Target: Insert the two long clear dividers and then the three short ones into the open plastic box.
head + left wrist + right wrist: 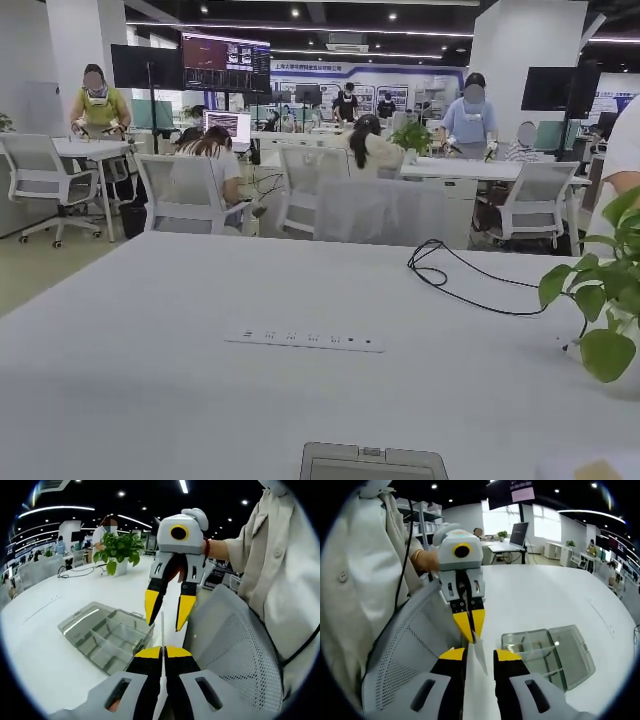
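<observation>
The left gripper [163, 651] is shut on a thin clear divider [162, 627], held edge-on above the table's near edge. Facing it, the right gripper [165, 624] is open, its yellow tips on either side of the divider's far end. In the right gripper view, the right gripper [480, 653] stands open around the divider [481, 659], and the left gripper [471, 630] pinches it from the other end. The open clear plastic box [75, 625] lies on the white table beside them, with clear walls showing inside it [540, 655]. Its near rim [372, 460] shows at the bottom of the head view.
A grey mesh chair back [235, 650] is right under the grippers, against the person's beige clothing. A potted plant [600, 290], a black cable [450, 270] and a flush power strip [305, 340] are on the table. People work at desks beyond.
</observation>
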Demonstrator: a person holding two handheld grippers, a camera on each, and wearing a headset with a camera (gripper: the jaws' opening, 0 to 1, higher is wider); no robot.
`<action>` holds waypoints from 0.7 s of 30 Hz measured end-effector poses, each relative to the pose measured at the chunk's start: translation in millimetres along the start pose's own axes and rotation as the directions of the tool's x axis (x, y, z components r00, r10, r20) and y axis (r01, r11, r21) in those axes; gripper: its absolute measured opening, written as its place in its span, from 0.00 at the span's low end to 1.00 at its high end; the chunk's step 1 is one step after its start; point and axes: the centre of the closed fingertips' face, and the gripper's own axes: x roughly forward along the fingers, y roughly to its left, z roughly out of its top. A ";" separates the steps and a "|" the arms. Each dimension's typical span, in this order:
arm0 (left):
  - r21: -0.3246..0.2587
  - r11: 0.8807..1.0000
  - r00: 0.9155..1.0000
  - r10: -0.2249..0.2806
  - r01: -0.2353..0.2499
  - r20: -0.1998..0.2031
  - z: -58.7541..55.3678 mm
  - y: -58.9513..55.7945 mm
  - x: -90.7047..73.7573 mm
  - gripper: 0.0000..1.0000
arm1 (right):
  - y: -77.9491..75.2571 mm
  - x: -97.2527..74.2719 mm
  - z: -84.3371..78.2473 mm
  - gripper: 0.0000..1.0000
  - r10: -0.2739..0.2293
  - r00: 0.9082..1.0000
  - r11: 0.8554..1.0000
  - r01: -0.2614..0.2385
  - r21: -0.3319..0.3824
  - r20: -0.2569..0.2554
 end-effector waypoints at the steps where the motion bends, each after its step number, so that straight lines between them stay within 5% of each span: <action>1: 0.012 1.000 1.000 -0.005 0.005 -0.002 -0.1 -0.6 0.0 0.00 | 0.5 0.4 -0.3 0.21 0.003 1.000 1.000 -0.003 -0.002 0.000; 12: 0.059 0.997 0.998 -0.057 0.056 0.027 7.5 -8.6 -0.8 0.00 | 8.7 5.4 -0.1 0.12 0.052 0.999 0.999 -0.052 -0.008 0.010; 21: 0.063 0.997 0.998 -0.045 0.043 0.031 8.8 -6.3 -1.3 0.00 | 10.0 6.9 -0.8 0.03 0.062 0.998 0.997 -0.061 -0.046 0.010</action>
